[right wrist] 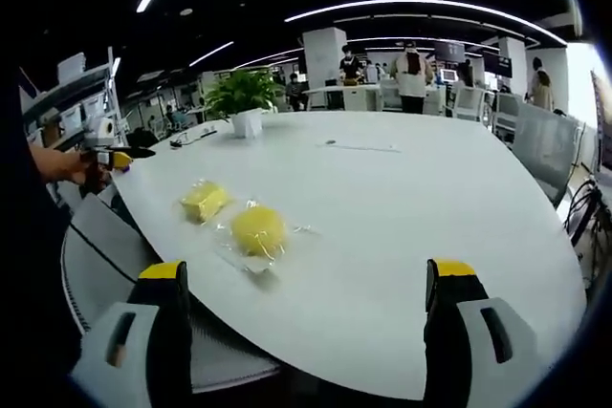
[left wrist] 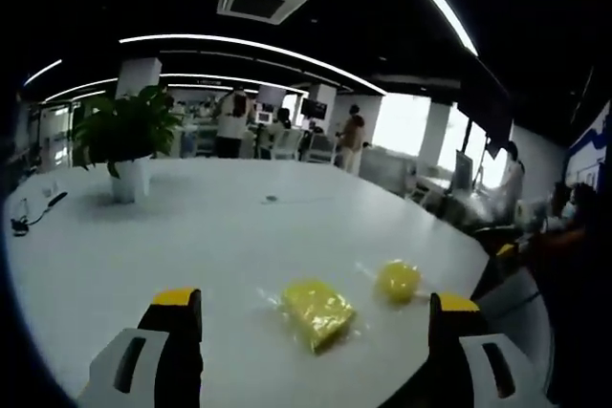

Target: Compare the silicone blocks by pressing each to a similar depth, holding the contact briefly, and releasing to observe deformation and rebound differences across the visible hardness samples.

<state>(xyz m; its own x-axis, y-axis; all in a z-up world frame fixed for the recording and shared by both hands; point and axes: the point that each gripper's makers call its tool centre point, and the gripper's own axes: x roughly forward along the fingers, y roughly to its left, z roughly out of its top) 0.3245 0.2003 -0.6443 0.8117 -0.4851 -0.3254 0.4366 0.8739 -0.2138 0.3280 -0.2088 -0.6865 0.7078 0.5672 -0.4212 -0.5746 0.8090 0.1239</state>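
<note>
Left gripper: the left gripper hung above the near edge of the surface, its black, yellow-tipped fingers spread wide and released, grasping nothing.
Right gripper: the right gripper hovered over the rim of the surface, fingers likewise parted and empty.
Square block: the yellow squarish silicone block in clear plastic wrap lay flat on the surface, between the left gripper's fingers in the left gripper view and apart from both; in the right gripper view it sat beyond the round one, near the edge.
Round block: the yellow rounded silicone block in clear wrap rested just beside the square one, apart from it; in the right gripper view it was the nearer of the two.
Surface: the large white oval surface carried both blocks near its edge.
Plant: a green leafy plant in a white pot stood well apart from the blocks, far across the surface.
Cable: a dark cable lay near the far edge.
Room: people stood at desks in the background under strip lights.
</note>
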